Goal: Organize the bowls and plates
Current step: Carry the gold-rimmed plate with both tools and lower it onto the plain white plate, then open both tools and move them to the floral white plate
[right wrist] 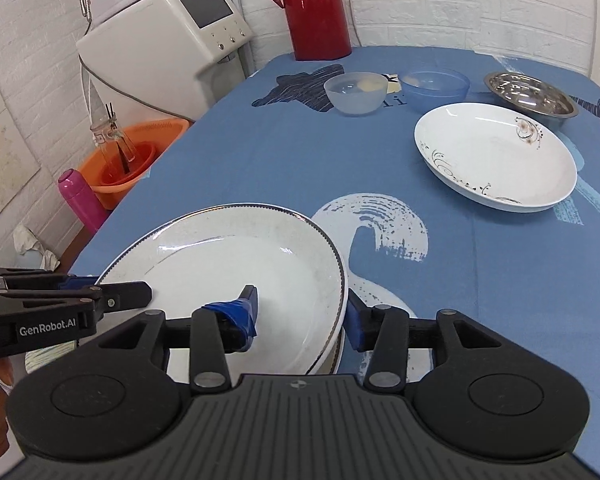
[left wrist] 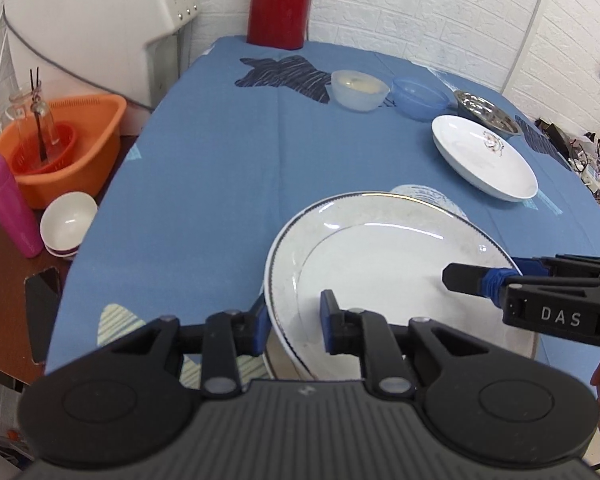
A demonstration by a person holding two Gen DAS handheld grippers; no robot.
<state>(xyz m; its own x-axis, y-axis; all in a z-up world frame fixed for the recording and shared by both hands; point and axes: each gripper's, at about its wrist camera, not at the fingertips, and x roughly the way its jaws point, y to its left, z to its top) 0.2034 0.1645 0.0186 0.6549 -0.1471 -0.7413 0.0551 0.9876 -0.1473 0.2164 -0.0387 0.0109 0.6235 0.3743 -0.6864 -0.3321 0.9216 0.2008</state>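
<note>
At the near edge of the table, both grippers straddle the rim of the same plate. The left gripper has one finger outside the plate's left rim and one inside, over the well; its jaws are spread, with a gap showing on each side of the rim, so it brackets the plate without clamping it. The right gripper mirrors this on the plate's right rim, one taped finger over the well and the other outside; its jaws also stand apart, though the outer pad looks close to or touching the edge, and I cannot tell whether it bears on it.

The plate sits tilted, its near side raised, and a second white rim peeks out underneath it in both views, so it seems to lie on another plate rather than flat on the cloth. The two grippers face each other across it, left and right, equally near.

Further out, a patterned dish lies to the right and away, well apart from the held plate. Beyond it stand a steel bowl, a blue bowl and a clear bowl in a row, and a red flask at the far edge.

The coming move turns on the rim lying between each pair of fingers: closing inward from both sides would grip the plate, or drawing back would leave it stacked.
</note>
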